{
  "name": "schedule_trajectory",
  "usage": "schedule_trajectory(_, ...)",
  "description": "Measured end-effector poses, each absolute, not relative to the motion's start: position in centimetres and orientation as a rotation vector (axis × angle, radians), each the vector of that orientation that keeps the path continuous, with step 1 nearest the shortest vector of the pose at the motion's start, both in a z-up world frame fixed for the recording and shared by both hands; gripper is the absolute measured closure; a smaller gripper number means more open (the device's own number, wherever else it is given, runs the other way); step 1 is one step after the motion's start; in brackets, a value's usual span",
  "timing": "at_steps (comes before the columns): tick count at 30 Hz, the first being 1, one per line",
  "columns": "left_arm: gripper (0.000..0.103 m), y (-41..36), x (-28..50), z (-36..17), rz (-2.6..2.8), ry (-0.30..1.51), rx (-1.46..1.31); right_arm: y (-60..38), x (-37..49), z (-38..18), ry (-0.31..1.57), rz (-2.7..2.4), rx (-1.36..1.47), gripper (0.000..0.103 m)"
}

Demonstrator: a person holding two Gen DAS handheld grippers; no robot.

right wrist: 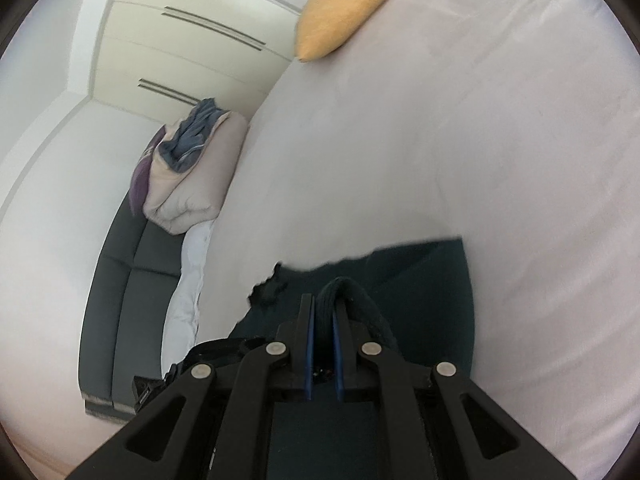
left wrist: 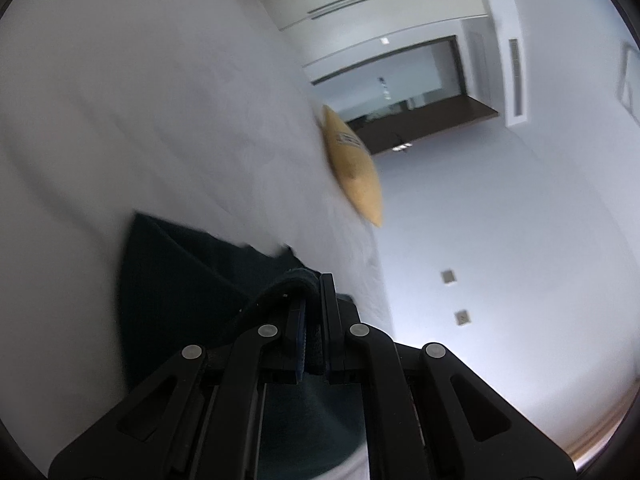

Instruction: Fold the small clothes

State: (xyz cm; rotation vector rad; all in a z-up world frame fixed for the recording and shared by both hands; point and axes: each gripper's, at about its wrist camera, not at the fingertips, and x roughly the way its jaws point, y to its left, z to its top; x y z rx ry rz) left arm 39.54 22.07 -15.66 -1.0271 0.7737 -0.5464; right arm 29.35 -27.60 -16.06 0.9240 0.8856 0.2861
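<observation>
A small dark teal garment (left wrist: 180, 280) lies on the white bed (left wrist: 140, 120). My left gripper (left wrist: 314, 292) is shut on a thick hem of this garment, which bulges between and over its fingers. In the right wrist view the same garment (right wrist: 424, 280) spreads ahead on the bed (right wrist: 440, 120). My right gripper (right wrist: 323, 308) is shut on another hem fold of it, with the blue pads (right wrist: 309, 344) pressing the cloth. Both held edges are lifted a little off the sheet. The views are motion-blurred.
A yellow cushion (left wrist: 354, 168) lies at the bed's edge; it also shows in the right wrist view (right wrist: 344, 8). A folded beige duvet with blue clothes (right wrist: 192, 168) sits on a dark sofa (right wrist: 124, 280). White wardrobe doors (right wrist: 192, 32) stand behind.
</observation>
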Motion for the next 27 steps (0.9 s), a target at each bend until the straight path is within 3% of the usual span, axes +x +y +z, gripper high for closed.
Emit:
schedule_trajectory(4, 0.097, 22.9, 42.3, -20.1, -0.439, 0.883, -1.057, -29.2, 31.2, -18.3, 0.875, 0.196, 0.967, 0.089)
schedule_trajectory(6, 0.095, 22.9, 42.9, -21.5, -0.411, 0.945, -1.062, -30.8, 31.2, -19.6, 0.871, 0.113, 1.020, 0.057)
schedule_trajectory(8, 0.086, 22.9, 42.8, -21.6, -0.409, 0.946, -1.042, -31.6, 30.2, -19.9, 0.838, 0.130, 1.070, 0.053)
schedule_trajectory(10, 0.053, 23.4, 42.8, -20.7, -0.414, 0.925, -1.023, -31.4, 29.3, -18.5, 0.833, 0.107, 0.939, 0.053)
schedule_trajectory(11, 0.018, 23.4, 42.5, -20.3, -0.429, 0.902, -1.026, -31.2, 28.8, -17.9, 0.838, 0.088, 0.890, 0.051)
schedule_trajectory(12, 0.000, 23.7, 42.1, -19.3, -0.433, 0.864, -1.022, -31.0, 28.2, -17.4, 0.844, 0.079, 0.852, 0.051)
schedule_trajectory(18, 0.000, 24.9, 39.0, -16.0, -0.427, 0.829, -0.960, -29.0, 26.3, -15.1, 0.869, 0.151, 0.730, 0.051)
schedule_trajectory(23, 0.001, 22.2, 36.3, -16.4, -0.407, 0.912, -0.774, -26.0, 25.8, -15.5, 0.970, 0.103, 0.542, 0.051)
schedule_trajectory(25, 0.005, 21.6, 34.5, -17.3, -0.422, 0.934, -0.765, -25.2, 25.2, -15.6, 0.982, 0.090, 0.500, 0.051)
schedule_trajectory(27, 0.015, 20.9, 32.2, -18.2, -0.429, 0.951, -0.751, -25.2, 24.3, -15.9, 0.978, 0.073, 0.497, 0.051)
